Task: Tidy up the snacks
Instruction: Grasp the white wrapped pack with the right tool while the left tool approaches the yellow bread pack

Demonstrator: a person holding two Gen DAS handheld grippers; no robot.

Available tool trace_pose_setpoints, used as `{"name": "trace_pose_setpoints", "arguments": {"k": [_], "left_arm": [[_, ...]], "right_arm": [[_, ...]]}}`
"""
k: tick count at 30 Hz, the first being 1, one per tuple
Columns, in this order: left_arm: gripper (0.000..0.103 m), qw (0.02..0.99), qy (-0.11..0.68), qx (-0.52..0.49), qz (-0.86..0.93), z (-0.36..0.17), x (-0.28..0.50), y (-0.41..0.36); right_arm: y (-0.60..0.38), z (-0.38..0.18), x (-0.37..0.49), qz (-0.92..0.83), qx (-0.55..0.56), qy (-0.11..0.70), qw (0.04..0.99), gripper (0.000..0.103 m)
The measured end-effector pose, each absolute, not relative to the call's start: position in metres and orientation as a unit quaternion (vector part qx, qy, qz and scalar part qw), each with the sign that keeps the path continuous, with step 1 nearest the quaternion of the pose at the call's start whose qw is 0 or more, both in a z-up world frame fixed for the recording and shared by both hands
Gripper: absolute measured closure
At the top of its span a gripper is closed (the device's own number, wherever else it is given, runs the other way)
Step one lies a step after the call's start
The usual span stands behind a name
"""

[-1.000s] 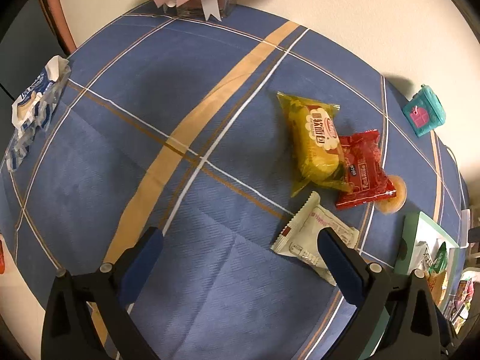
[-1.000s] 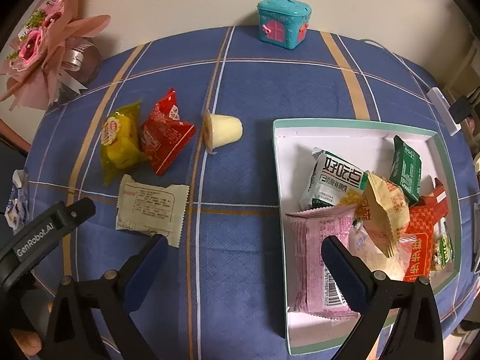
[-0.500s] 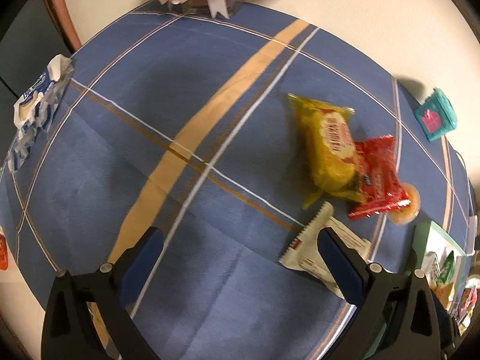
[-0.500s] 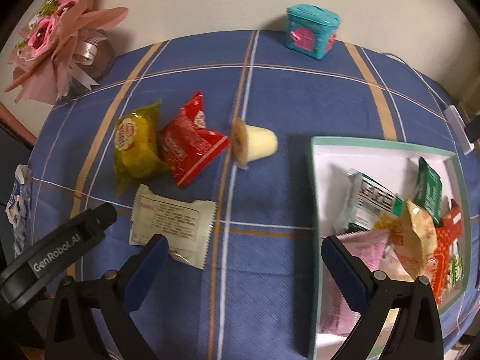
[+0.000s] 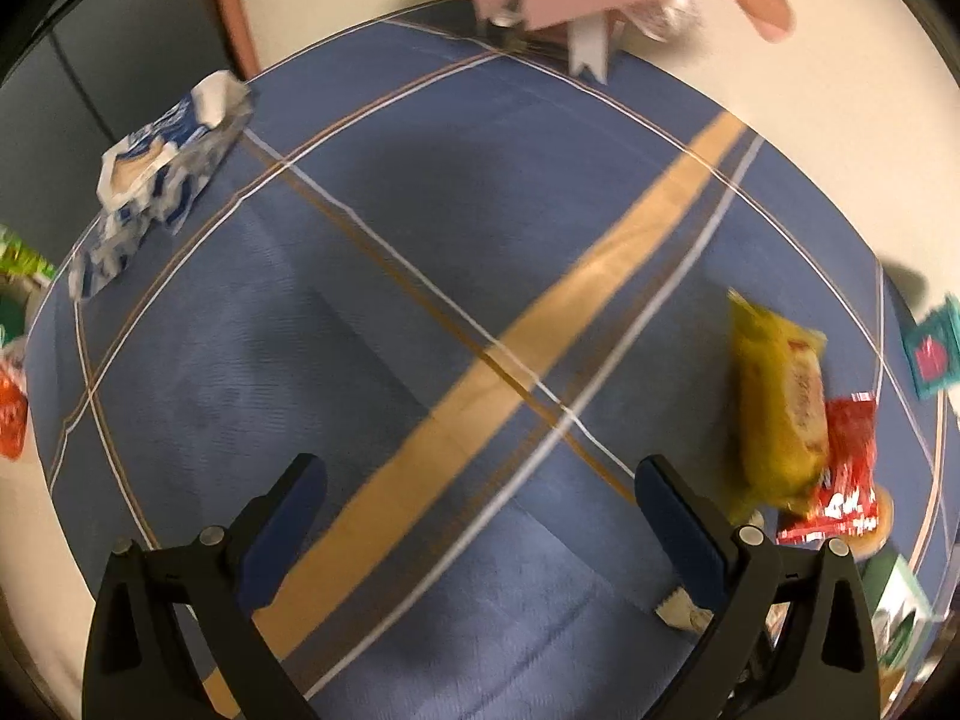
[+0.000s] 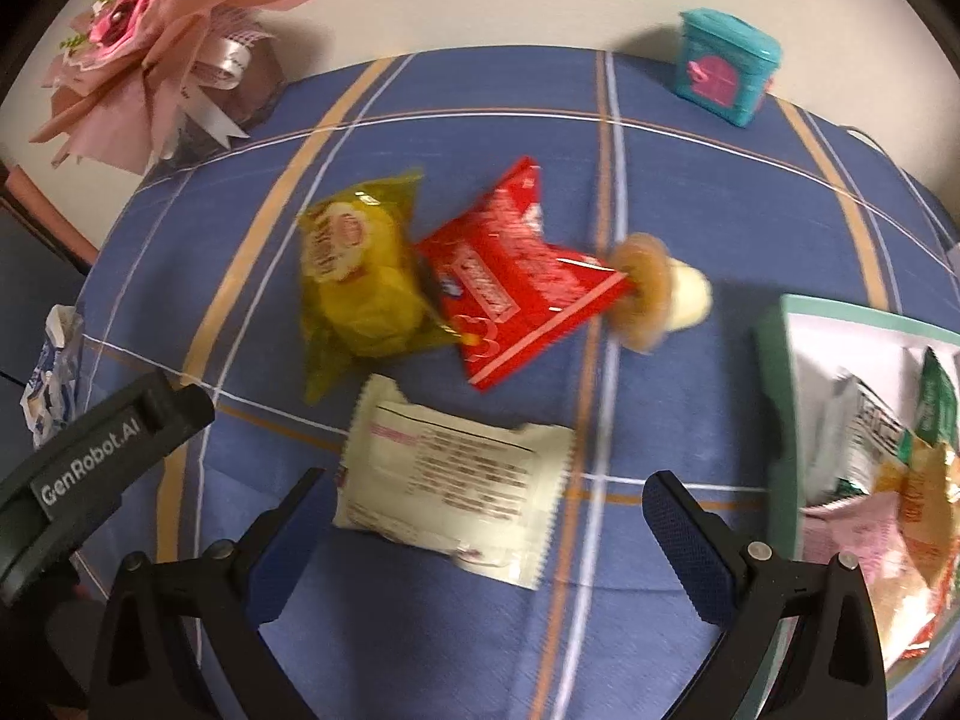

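Note:
In the right wrist view a white snack packet (image 6: 450, 474) lies just ahead of my open, empty right gripper (image 6: 480, 528). Beyond it lie a yellow packet (image 6: 360, 282), a red packet (image 6: 510, 282) and a jelly cup (image 6: 666, 294). A green-rimmed tray (image 6: 774, 360) with several snack packets stands at the right. My left gripper (image 5: 480, 516) is open and empty over bare blue cloth; the yellow packet (image 5: 780, 414) and the red packet (image 5: 846, 474) lie to its right. A corner of the white packet (image 5: 681, 612) shows behind its right finger.
A pink bouquet (image 6: 156, 54) stands at the back left, a teal toy box (image 6: 726, 72) at the back right. A blue-and-white wrapper (image 5: 162, 174) lies at the table's left edge. The left gripper's body (image 6: 90, 468) shows at the left of the right wrist view.
My right gripper has moved left and closer to the white packet; the tray slid to the view's right. My left gripper has swung left, away from the snacks.

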State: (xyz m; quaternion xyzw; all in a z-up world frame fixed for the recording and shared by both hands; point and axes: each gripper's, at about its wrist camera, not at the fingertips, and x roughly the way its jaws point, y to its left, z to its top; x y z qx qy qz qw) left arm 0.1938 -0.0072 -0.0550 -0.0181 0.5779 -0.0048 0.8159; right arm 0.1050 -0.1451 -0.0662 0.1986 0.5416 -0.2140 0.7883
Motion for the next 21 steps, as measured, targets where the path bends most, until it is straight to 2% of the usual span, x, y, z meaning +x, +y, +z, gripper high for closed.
{"name": "trace_pose_setpoints", "arguments": {"k": [10, 21], "left_arm": [[0.001, 0.812, 0.583, -0.031, 0.001, -0.062, 0.199, -0.002], [0.001, 0.814, 0.58, -0.029, -0.011, -0.059, 0.2, -0.009]], "right_arm": [[-0.13, -0.097, 0.124, -0.212, 0.179, 0.56, 0.78, 0.0], [-0.137, -0.097, 0.115, -0.236, 0.177, 0.552, 0.78, 0.0]]}}
